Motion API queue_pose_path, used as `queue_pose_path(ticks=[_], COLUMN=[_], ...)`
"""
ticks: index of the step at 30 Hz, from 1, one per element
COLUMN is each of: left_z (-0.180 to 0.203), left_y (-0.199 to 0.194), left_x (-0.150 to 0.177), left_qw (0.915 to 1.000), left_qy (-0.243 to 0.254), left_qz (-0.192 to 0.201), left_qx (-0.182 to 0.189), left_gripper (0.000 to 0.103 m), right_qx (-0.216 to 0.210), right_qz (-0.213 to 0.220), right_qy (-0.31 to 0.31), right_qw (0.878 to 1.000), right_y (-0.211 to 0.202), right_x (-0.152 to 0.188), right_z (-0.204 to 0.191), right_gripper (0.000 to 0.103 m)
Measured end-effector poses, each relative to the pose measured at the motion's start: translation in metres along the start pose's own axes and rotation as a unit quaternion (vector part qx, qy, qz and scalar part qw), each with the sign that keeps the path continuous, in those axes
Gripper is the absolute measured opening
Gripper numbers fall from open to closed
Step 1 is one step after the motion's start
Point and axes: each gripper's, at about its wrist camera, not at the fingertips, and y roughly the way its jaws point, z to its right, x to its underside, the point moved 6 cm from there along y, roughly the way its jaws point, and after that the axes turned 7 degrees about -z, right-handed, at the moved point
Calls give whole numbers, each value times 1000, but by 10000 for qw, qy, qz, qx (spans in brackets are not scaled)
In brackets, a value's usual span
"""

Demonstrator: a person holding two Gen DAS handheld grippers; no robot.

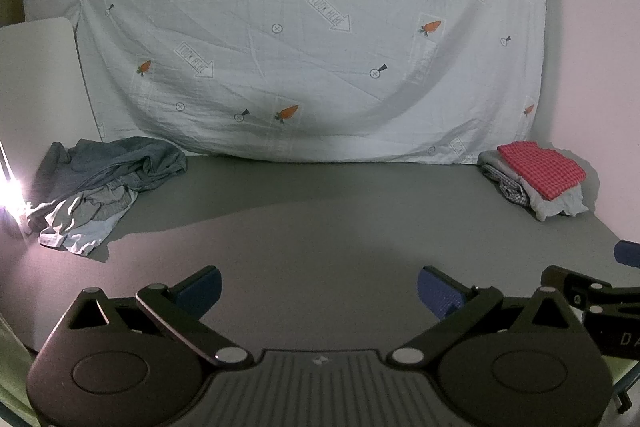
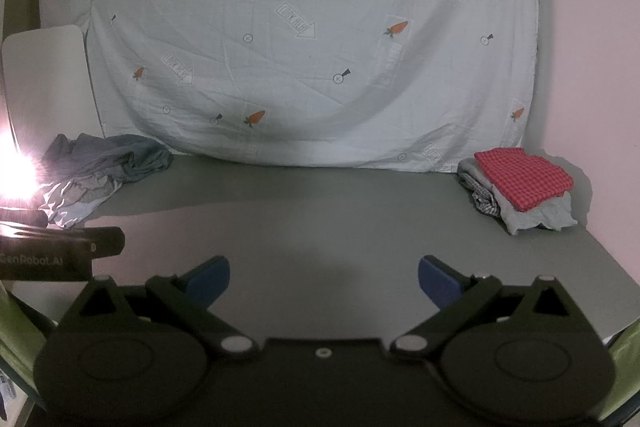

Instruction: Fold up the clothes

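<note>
Clothes unfolded are heaped in a crumpled pile [image 1: 100, 183] at mid-left of the frame, on the far left part of the grey table [image 1: 320, 219]; blue-grey and pale blue fabric is seen, tangled. Just left of the pile a bright light glare [image 1: 8, 191] is seen at the frame edge. A white board [image 1: 36, 75] is leaned above it at upper left. Behind the table, a pale sheet with carrot prints [image 1: 312, 27] is hung across the centre. At bottom centre the left gripper [image 1: 320, 291] is held over bare table, blue pads spread wide apart, nothing between them. At mid-right a folded stack [image 1: 536, 183] is placed near the wall, a red checked garment [image 1: 544, 169] on top, grey and plaid pieces under it. In the right wrist view the right gripper [image 2: 324, 279] is likewise held wide apart and empty above the table, the pile at mid-left, the stack at mid-right.
</note>
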Motion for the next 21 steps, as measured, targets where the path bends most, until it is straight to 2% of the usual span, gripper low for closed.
queue_pose_path(ticks=[19,21], left_z=[2,1], left_y=[-1,-2], left_x=[2,3], left_qw=[10000,10000], left_qy=[3,-1], left_qz=[-59,-73], left_qx=[-6,-8], left_gripper=[103,103], right_qx=[-17,-14], right_qz=[-38,-45], right_qy=[-11,-23], right_qw=[10000,10000], right_y=[3,2], right_x=[-5,2], right_z=[9,-2], right_gripper=[102,102])
